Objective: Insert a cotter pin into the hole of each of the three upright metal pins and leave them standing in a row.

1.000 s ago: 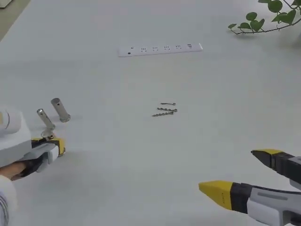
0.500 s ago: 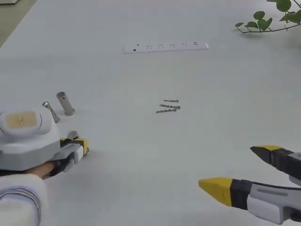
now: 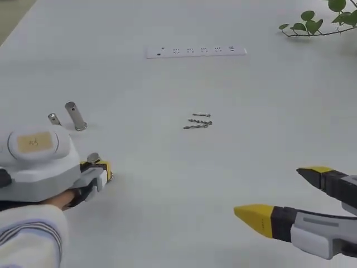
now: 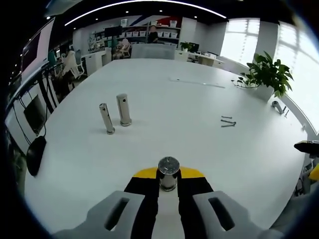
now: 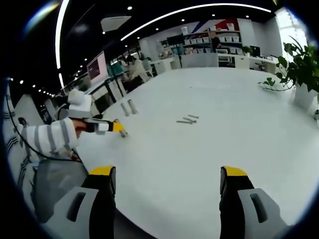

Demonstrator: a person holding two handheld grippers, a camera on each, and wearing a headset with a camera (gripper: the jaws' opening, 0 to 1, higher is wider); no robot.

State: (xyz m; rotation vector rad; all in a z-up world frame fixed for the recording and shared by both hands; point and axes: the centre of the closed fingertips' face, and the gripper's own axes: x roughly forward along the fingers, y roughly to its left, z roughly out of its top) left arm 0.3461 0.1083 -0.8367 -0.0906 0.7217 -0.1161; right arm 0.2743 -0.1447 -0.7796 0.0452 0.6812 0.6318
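My left gripper (image 3: 100,170) is shut on an upright metal pin (image 4: 168,173), gripped low between the yellow-tipped jaws (image 4: 168,180); its round top (image 3: 93,158) pokes above them. Two more metal pins (image 3: 74,116) (image 3: 54,119) stand side by side farther back on the left, also seen in the left gripper view (image 4: 123,110) (image 4: 106,118). Three cotter pins (image 3: 197,121) lie loose near the table's middle (image 4: 228,121) (image 5: 187,119). My right gripper (image 3: 279,195) hovers open at the lower right with nothing between its fingers (image 5: 167,186).
A white power strip (image 3: 195,51) lies across the far side of the white table (image 3: 234,89). Green plant leaves (image 3: 321,19) reach in at the far right corner. A striped sleeve (image 3: 28,243) shows at the lower left.
My left gripper has moved right and forward with the pin in it, away from the two standing pins. The right gripper has barely shifted; the camera has tilted a little.
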